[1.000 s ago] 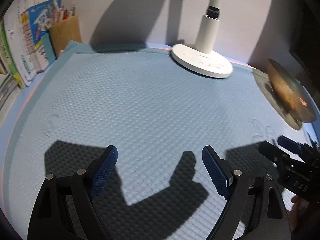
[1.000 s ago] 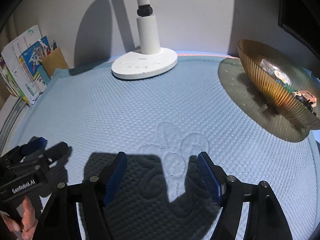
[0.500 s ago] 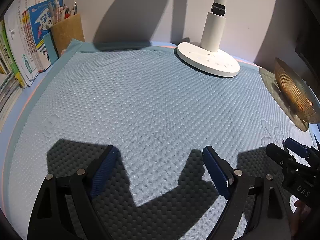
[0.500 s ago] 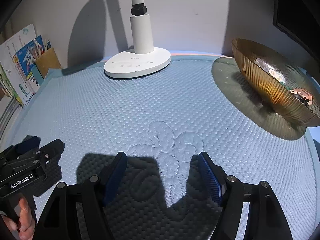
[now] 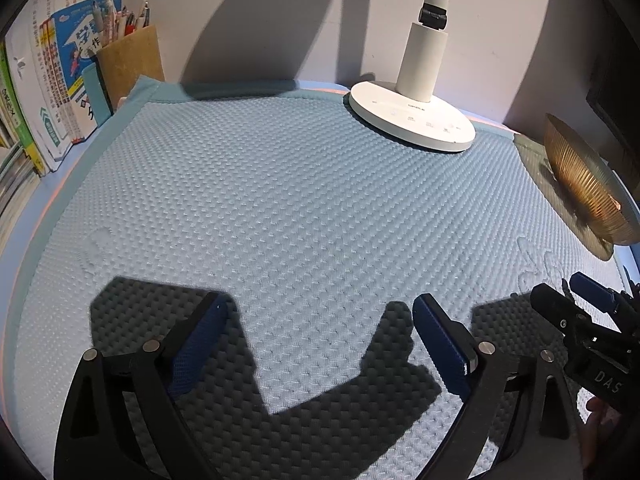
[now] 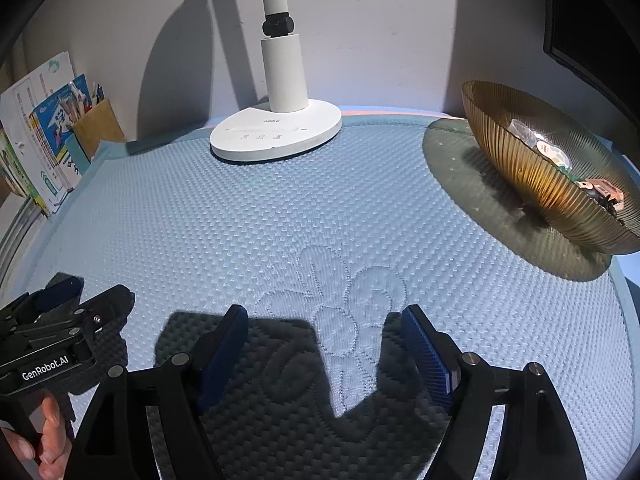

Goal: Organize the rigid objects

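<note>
both black two-finger grippers, left [image 5: 320, 344] and right [image 6: 324, 344], hover spread and empty low in frame over the quilted blue mat [image 6: 320, 216], while small objects [image 6: 560, 160] sit in the ribbed amber glass bowl [image 6: 516, 168] at right, best approached slowly over its rim.

Lamp [image 5: 424, 80] pole runs off the top edge in both views, head unseen. Amber bowl [image 6: 552, 168], right of the lamp: far rim cut by frame edge, its small contents [image 6: 600, 194] too jumbled to identify. Books [image 5: 44, 92] left of the lamp cropped, print unreadable. Pens in the holder [image 5: 128, 60] too small to tell apart.
</note>
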